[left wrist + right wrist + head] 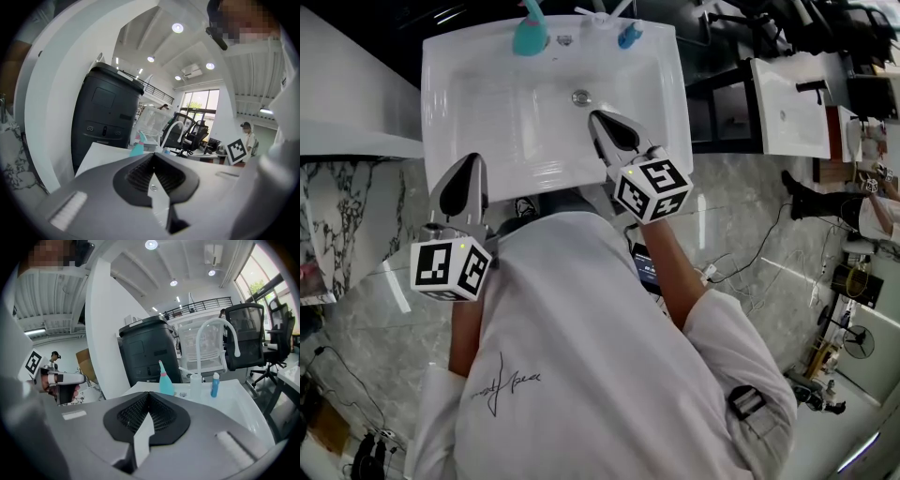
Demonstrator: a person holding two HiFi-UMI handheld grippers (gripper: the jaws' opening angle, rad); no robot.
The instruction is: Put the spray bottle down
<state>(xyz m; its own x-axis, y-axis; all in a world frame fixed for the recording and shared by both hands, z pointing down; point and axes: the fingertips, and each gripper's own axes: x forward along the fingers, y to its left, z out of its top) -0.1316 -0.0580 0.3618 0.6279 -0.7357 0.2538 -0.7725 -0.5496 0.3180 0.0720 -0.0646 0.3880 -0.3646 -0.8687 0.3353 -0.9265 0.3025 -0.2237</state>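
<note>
Well, conical teal spray bottle point(530, 36), seemingly plastic, on glossy sink point(450, 141); left gripper point(473, 159), right gripper point(597, 116) closed, empty.

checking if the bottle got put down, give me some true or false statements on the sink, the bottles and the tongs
1. The teal spray bottle stands upright on the back rim of the sink. True.
2. The right tongs grip the spray bottle. False: their jaws are together on nothing, and the bottle stands apart from them at the back rim.
3. The left tongs are shut and empty. True.
4. The small blue bottle lies in the basin beside the drain. False: it stands upright on the back rim, to the right of the faucet in the head view.
</note>
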